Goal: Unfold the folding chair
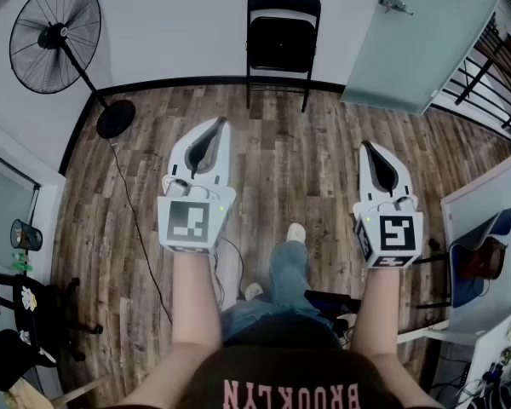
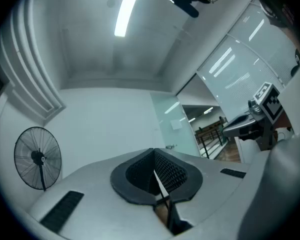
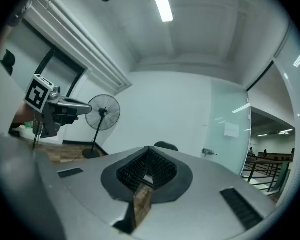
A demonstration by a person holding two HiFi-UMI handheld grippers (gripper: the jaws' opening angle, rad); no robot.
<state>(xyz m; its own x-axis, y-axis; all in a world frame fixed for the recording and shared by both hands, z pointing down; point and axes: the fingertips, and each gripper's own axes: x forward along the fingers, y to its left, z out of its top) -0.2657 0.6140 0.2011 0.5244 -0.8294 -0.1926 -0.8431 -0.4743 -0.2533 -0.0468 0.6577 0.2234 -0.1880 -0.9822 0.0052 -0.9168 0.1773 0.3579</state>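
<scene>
Both grippers are up in front of the person and both are empty. The left gripper [image 1: 219,124] has its jaws pressed together with nothing between them, and the left gripper view shows only wall beyond the tips. It's the same on the right gripper [image 1: 367,146], jaws together and nothing caught.

The folding chair [image 1: 283,37] stands at the top centre of the head view, black, upright against the white wall [image 1: 179,24] and well apart from both grippers. It looks folded flat. In the right gripper view its rounded top just peeks over the closed tips.

So this reads as the approach, with nothing touched yet. To do it well, close the gap first, then open both sets of jaws before reaching in. I'd put one gripper on the top of the backrest to steady the frame and the other on the front edge of the seat. Tip the chair off the wall before swinging the seat down, or the rear legs could jam on the baseboard.

The wood plank floor [image 1: 315,160] between person and chair looks bare. A pedestal fan [image 1: 55,25] stands in the upper left, and its cable [image 1: 134,220] trails down the left side, so step wide of it. A frosted glass door [image 1: 417,41] sits right of the chair, with a railing [image 1: 494,66] in the far upper right.
</scene>
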